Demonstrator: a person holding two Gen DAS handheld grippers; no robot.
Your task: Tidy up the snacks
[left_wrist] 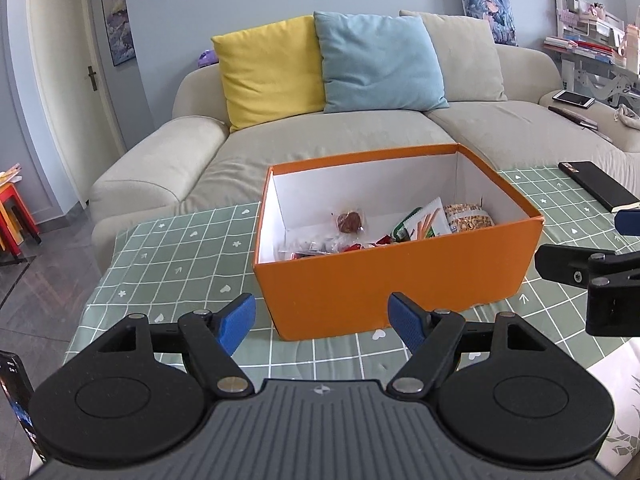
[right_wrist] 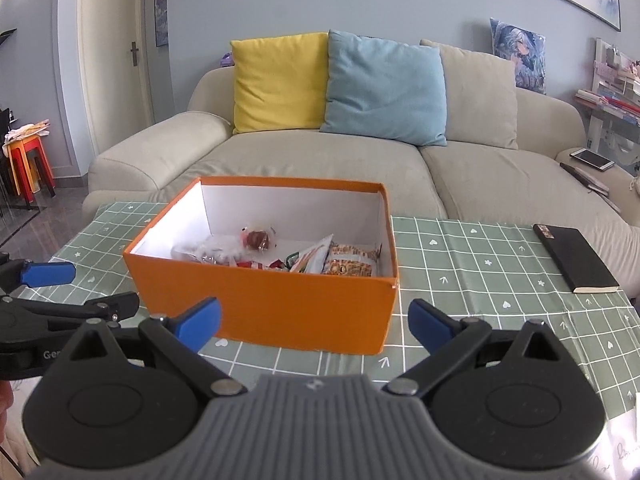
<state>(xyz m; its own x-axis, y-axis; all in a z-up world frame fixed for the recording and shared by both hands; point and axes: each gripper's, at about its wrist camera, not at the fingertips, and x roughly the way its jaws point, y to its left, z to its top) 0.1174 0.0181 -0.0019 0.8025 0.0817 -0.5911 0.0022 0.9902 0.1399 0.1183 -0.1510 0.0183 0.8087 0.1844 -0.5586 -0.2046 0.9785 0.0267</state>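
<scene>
Left of the box, the left tool hangs over the green checked counter, blue pads spread wide, nothing between them. Just ahead of it, the orange box sits open-topped; snacks lie inside on its floor, a round brown sweet, a green-white packet, possibly a pack of nut bars. Right tool: jaws likewise fully apart, empty, box directly ahead. Farther right, well apart, a black book lies flat.

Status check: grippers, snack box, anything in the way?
Left gripper open, empty. Right gripper open, empty. Snacks lie in the orange box. Nothing blocks the box.
</scene>
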